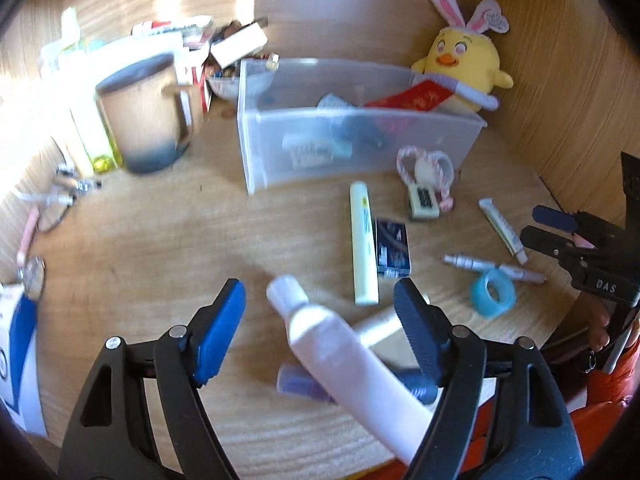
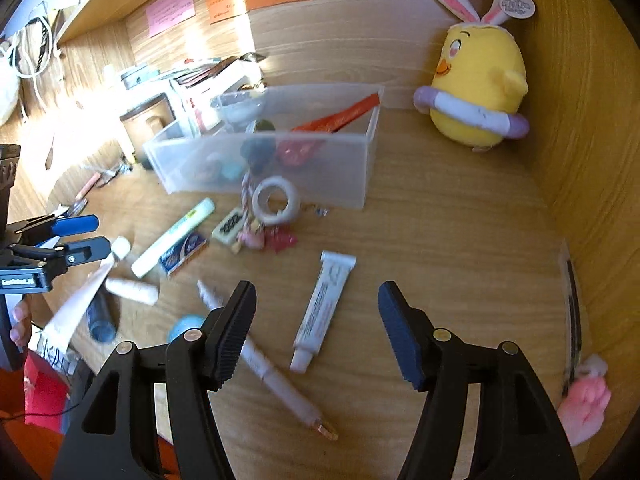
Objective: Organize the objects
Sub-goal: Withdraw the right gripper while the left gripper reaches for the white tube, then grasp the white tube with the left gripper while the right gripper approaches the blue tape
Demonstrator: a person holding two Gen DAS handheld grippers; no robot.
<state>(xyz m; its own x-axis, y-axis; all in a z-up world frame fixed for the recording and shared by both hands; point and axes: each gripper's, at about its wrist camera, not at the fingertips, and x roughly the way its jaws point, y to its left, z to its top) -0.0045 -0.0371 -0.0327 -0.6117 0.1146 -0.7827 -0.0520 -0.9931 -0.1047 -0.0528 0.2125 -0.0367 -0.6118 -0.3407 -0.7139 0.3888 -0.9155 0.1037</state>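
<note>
From my right wrist view the bin (image 2: 280, 184) sits at the back of the desk (image 2: 460, 260) with the plush chick (image 2: 478, 92) to its right, the tape roll (image 2: 276, 201) just before it, and the small tube (image 2: 324, 304) nearer me

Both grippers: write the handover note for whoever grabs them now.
Left gripper: open, white tube loose between its fingers, not clamped.
Right gripper: open, empty, over the small tube and pen.
Done: several items sit in the clear bin.
Left: yellow tube, blue box, blue tape roll and more on the desk.
</note>
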